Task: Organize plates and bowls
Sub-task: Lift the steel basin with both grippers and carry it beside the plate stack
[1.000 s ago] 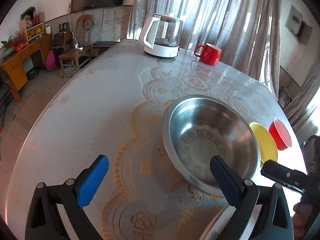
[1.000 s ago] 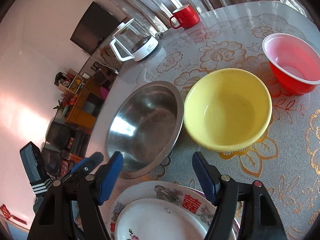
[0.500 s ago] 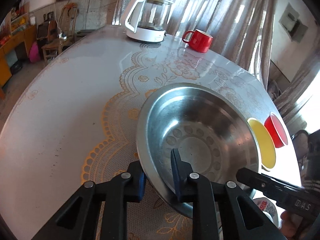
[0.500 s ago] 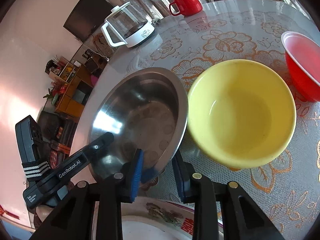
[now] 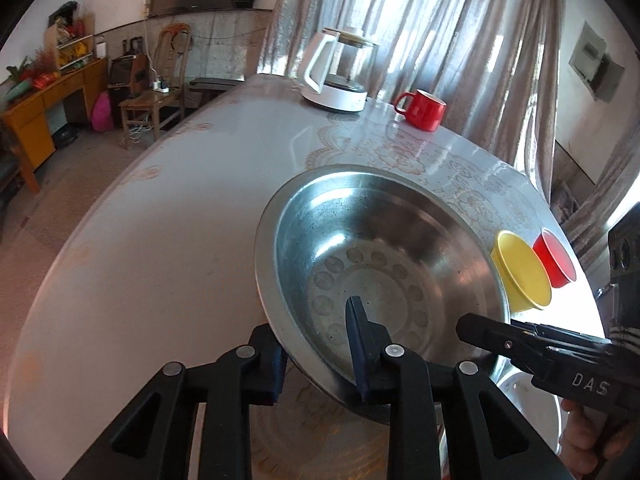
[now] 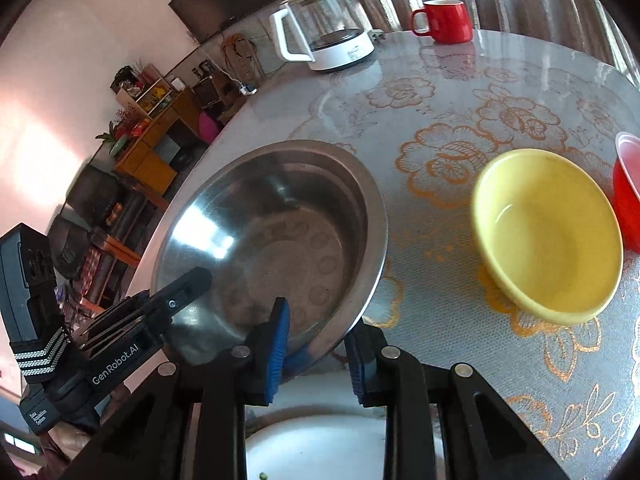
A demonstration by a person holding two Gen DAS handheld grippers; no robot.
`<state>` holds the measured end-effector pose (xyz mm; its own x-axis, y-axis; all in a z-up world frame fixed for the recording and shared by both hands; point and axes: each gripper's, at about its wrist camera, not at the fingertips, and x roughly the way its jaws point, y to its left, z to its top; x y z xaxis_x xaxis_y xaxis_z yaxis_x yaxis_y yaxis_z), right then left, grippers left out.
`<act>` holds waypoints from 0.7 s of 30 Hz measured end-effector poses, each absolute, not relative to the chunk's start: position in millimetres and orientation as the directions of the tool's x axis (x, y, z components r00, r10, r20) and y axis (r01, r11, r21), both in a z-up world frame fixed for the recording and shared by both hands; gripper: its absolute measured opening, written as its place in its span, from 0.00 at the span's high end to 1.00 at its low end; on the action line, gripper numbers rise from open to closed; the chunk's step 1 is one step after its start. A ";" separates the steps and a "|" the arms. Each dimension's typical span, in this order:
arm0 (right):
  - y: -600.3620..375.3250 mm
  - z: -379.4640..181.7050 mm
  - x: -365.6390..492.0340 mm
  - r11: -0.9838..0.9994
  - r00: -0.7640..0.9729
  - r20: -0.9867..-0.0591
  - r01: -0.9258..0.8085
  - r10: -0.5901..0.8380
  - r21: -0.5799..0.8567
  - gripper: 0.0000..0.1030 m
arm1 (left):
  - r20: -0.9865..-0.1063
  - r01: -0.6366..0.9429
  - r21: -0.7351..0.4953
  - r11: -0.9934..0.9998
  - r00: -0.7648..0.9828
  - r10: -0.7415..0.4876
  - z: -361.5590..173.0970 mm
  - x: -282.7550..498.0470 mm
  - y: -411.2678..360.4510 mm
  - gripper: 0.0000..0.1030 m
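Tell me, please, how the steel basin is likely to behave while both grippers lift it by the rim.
The steel basin looks thin and polished, so the rim may slip between the fingers. It is probably light for its width and stiff. Both grippers clamp the near edge only, so the far side may sag or tilt down.

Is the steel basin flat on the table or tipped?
Tipped: the round stainless-steel basin has its near rim raised, clamped by both hand-held grippers.

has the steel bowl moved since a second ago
Yes. The steel bowl, clamped by both grippers, has lifted and tilted; in the right wrist view its rim has parted from the yellow bowl.
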<state>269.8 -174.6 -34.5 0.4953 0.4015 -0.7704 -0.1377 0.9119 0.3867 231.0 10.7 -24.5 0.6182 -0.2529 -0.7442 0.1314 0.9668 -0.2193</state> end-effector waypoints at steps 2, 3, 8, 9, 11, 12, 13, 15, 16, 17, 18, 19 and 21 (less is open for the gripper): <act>-161.0 -33.0 264.2 0.912 0.486 -0.773 -0.172 0.408 0.373 0.75 | -0.744 0.109 -0.218 0.970 0.625 -0.238 -23.7 218.5 22.8 0.73; -154.1 -32.7 261.5 0.910 0.479 -0.774 -0.190 0.413 0.368 0.75 | -0.744 0.097 -0.221 0.971 0.627 -0.232 -23.7 211.7 28.8 0.72; -123.1 -31.2 242.4 0.896 0.447 -0.778 -0.274 0.441 0.350 0.74 | -0.746 0.043 -0.226 0.973 0.635 -0.202 -24.8 175.5 56.6 0.71; -117.3 -31.1 238.4 0.893 0.441 -0.780 -0.290 0.445 0.346 0.74 | -0.747 0.031 -0.230 0.973 0.636 -0.196 -25.7 167.5 62.4 0.71; -106.9 -31.8 231.9 0.886 0.428 -0.782 -0.316 0.453 0.340 0.74 | -0.749 0.013 -0.233 0.972 0.635 -0.188 -27.6 152.8 71.7 0.70; -101.2 -31.7 228.0 0.883 0.421 -0.785 -0.327 0.455 0.336 0.74 | -0.752 0.005 -0.235 0.972 0.633 -0.185 -28.7 145.6 76.2 0.70; -96.6 -31.9 225.0 0.880 0.414 -0.787 -0.339 0.457 0.333 0.74 | -0.755 -0.005 -0.237 0.971 0.630 -0.181 -29.6 139.8 79.9 0.70; -85.7 -33.6 215.7 0.875 0.403 -0.792 -0.361 0.458 0.323 0.73 | -0.759 -0.020 -0.236 0.972 0.628 -0.171 -30.7 127.1 86.3 0.70; -81.9 -34.1 211.7 0.873 0.397 -0.794 -0.368 0.459 0.321 0.73 | -0.760 -0.025 -0.236 0.972 0.628 -0.168 -31.1 121.4 89.2 0.70; -78.4 -35.0 206.9 0.870 0.392 -0.795 -0.374 0.463 0.322 0.73 | -0.761 -0.031 -0.237 0.971 0.627 -0.166 -31.5 115.4 92.0 0.70; -76.1 -35.9 200.5 0.867 0.387 -0.795 -0.379 0.467 0.324 0.73 | -0.763 -0.032 -0.238 0.971 0.625 -0.166 -32.2 110.3 93.8 0.70; -74.5 -37.2 195.6 0.866 0.383 -0.797 -0.382 0.467 0.323 0.73 | -0.764 -0.032 -0.237 0.971 0.624 -0.166 -33.2 105.6 95.7 0.70; -70.9 -39.8 187.5 0.865 0.379 -0.799 -0.385 0.467 0.323 0.72 | -0.766 -0.033 -0.237 0.971 0.621 -0.166 -34.6 97.7 97.9 0.70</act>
<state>187.5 -70.9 -39.8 0.3789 0.4668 -0.7991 -0.3851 0.8647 0.3225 97.7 97.9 -34.6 0.6210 -0.1655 -0.7661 -0.0331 0.9710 -0.2366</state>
